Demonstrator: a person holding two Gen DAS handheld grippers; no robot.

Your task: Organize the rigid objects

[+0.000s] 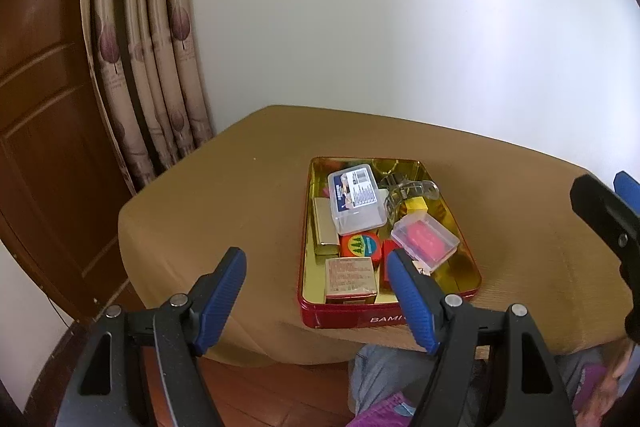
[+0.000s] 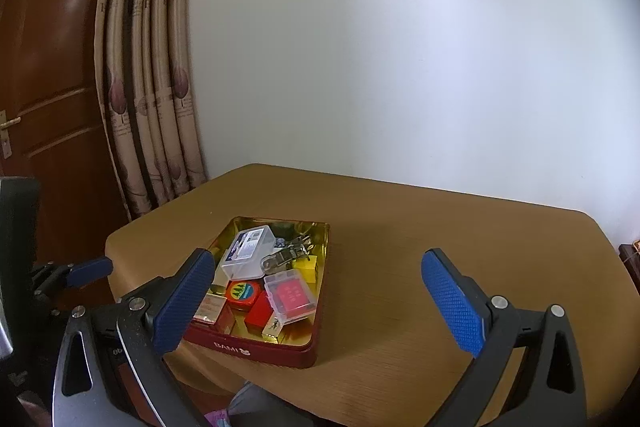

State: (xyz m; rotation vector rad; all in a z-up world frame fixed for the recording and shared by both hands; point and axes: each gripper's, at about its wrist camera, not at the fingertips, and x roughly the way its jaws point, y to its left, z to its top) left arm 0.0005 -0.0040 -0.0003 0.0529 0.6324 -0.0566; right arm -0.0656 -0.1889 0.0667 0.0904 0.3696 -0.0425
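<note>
Your left gripper (image 1: 316, 291) is spread wide and holds nothing, hovering above the near edge of the table (image 1: 224, 195). Your right gripper (image 2: 320, 299) is likewise spread and bare. The red tin (image 2: 256, 345) sits on the table near its front edge, packed with small things: a clear lidded box (image 1: 354, 199), a pink-filled case (image 1: 424, 239), a metal clip (image 2: 288, 253).

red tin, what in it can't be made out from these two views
- Red tin lettering: left wrist view, cut short by the left gripper finger.
- Label text on the clear box: too small in both views.
- Items beneath that box and the pink-filled case: covered.
- Brown carton: right wrist view, partly behind the right gripper finger.
</note>
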